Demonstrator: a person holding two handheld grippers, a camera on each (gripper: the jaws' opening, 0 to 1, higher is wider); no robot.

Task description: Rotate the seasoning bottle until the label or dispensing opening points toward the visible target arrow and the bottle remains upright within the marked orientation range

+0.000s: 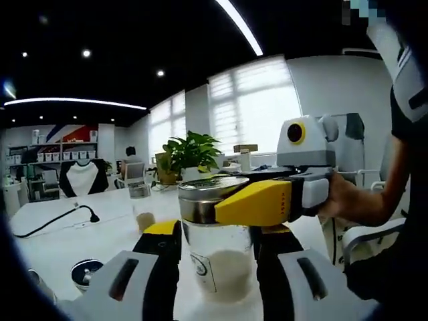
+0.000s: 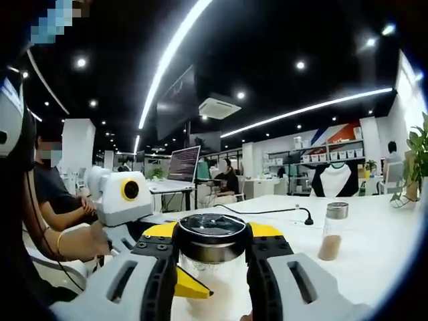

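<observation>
In the left gripper view, the bottle (image 1: pixel 217 244) is being held upright between the jaws of the left gripper (image 1: pixel 217 261), which are closed against its glass body low down; white grains are sitting in its lower half and a label is showing on its front. Its metal cap is being clasped by the yellow-tipped right gripper (image 1: pixel 251 204), reaching in from the right and carried by a hand (image 1: pixel 338 197). A small jar (image 1: pixel 85 273) is lying on the white table (image 1: pixel 67 241) to the lower left, with a black cable (image 1: pixel 57 219) farther back.

In the right gripper view, the dark cap of the bottle (image 2: pixel 212 235) is being gripped between the jaws of the right gripper (image 2: pixel 212 251), and the left gripper (image 2: pixel 160 281) is being seen below it. A second bottle (image 2: pixel 332 231) with brown powder is standing well apart on the table (image 2: pixel 374 247). Farther off, a plant (image 1: pixel 192 152) and shelves (image 1: pixel 63 152) are being seen.
</observation>
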